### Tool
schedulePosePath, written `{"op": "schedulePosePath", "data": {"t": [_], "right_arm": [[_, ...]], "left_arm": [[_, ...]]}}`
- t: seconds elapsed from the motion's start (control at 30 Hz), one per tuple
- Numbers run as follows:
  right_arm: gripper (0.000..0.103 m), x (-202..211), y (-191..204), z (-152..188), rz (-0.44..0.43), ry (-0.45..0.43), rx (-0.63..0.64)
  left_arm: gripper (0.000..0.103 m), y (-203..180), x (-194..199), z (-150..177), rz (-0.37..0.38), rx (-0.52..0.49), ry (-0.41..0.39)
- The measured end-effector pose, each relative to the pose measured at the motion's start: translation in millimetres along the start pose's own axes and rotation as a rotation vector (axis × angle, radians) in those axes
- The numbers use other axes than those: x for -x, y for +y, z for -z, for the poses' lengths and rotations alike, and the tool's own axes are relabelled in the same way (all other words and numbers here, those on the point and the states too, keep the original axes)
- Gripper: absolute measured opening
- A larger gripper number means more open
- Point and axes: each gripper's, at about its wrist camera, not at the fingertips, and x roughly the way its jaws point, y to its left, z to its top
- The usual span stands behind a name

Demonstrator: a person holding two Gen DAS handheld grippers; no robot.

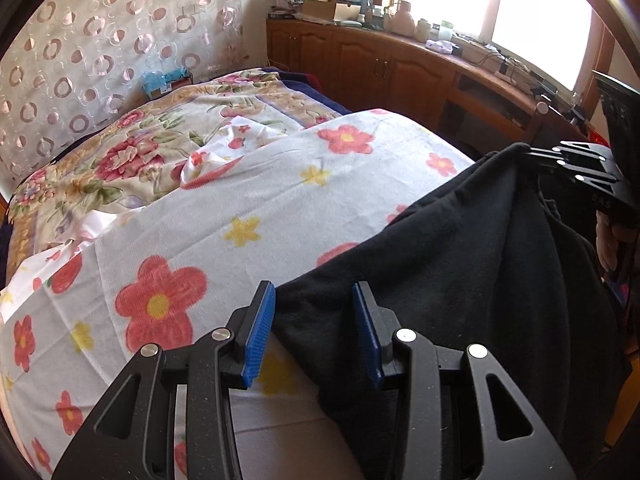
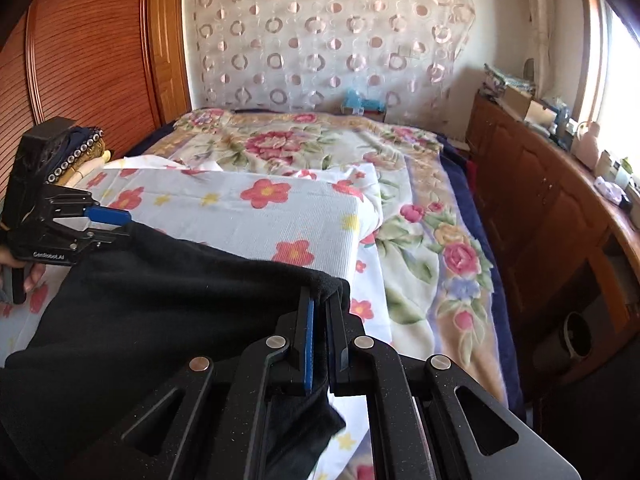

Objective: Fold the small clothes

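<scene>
A black garment (image 1: pixel 460 264) lies spread over a white flowered cloth (image 1: pixel 248 208) on the bed. My left gripper (image 1: pixel 316 312) is open, its blue pads astride the garment's near left edge, not closed on it. In the right wrist view it (image 2: pixel 116 224) is at the far left, at the garment's corner. My right gripper (image 2: pixel 322 312) is shut on the opposite corner of the black garment (image 2: pixel 160 304) and holds it raised. It shows in the left wrist view (image 1: pixel 532 152) at the right, with the fabric hanging from it.
A floral bedspread (image 2: pixel 304 148) covers the bed behind. A wooden cabinet (image 1: pixel 384 68) with clutter runs along the right under a bright window. A wooden wardrobe (image 2: pixel 80 60) stands at the left. A patterned curtain (image 2: pixel 320 32) hangs at the head.
</scene>
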Motion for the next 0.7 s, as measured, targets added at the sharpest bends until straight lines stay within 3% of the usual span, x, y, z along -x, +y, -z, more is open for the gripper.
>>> {"op": "schedulePosePath", "data": {"t": [0.07,0.17,0.3,0.4,0.53,0.7], "right_arm": [[0.005,-9,0,-1,0.001,0.022,0.005],[0.007,-15,1,-1,-0.007,0.048,0.001],[0.048,-20,-5,-12,0.046,0.082,-0.028],[0.05,-26,-11,-15,-0.018,0.109,-0.087],[0.05,-30,-11,-19,-0.08,0.125,-0.115],[0.047,-35,-14,-19,-0.111,0.13,-0.121]], "left_arm": [[0.041,4,1,2,-0.01,0.005,-0.019],[0.024,10,0,2,-0.026,0.017,-0.028],[0.022,16,1,1,-0.027,0.043,-0.022],[0.025,16,1,2,-0.032,0.05,-0.018],[0.041,21,3,5,0.008,0.089,0.003],[0.041,20,6,10,0.039,0.105,-0.004]]}}
